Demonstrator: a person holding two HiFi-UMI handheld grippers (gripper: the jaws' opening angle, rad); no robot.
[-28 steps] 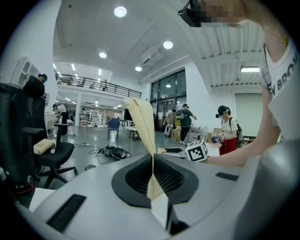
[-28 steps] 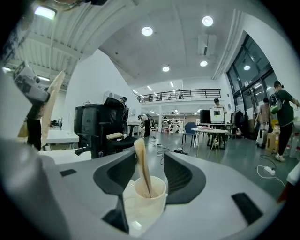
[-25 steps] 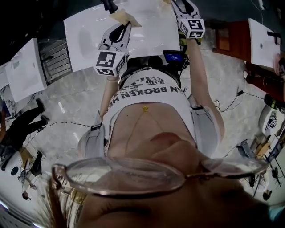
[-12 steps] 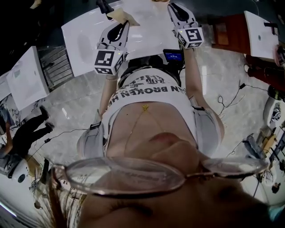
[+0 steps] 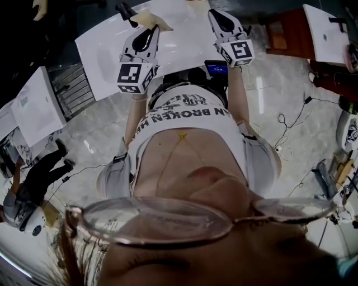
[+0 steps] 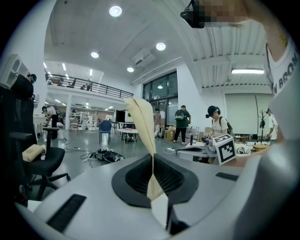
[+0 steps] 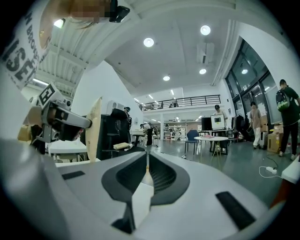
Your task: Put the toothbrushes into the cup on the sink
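My left gripper [image 5: 151, 31] hangs over the white sink top [image 5: 184, 47], shut on a pale beige flat toothbrush [image 5: 152, 19]. In the left gripper view the toothbrush [image 6: 143, 124] rises straight up from the closed jaws of the left gripper [image 6: 152, 164]. My right gripper [image 5: 216, 14] is to the right of it over the same sink. Its jaws are closing and stand almost together in the right gripper view [image 7: 147, 165], with no clear thing between them. That view also shows the toothbrush [image 7: 93, 129] at the left. No cup is in view.
More white sink slabs stand at the left [image 5: 33, 100] and the upper right [image 5: 324, 31], the latter beside a red-brown cabinet [image 5: 288, 31]. A small black device with a blue screen [image 5: 217, 68] sits at my waist. Cables [image 5: 285, 123] run over the marble floor. A person [image 5: 33, 179] is at the left.
Both grippers have drifted a little left and down in the head view. The left gripper still holds the beige toothbrush. The person on the floor at the left has moved.
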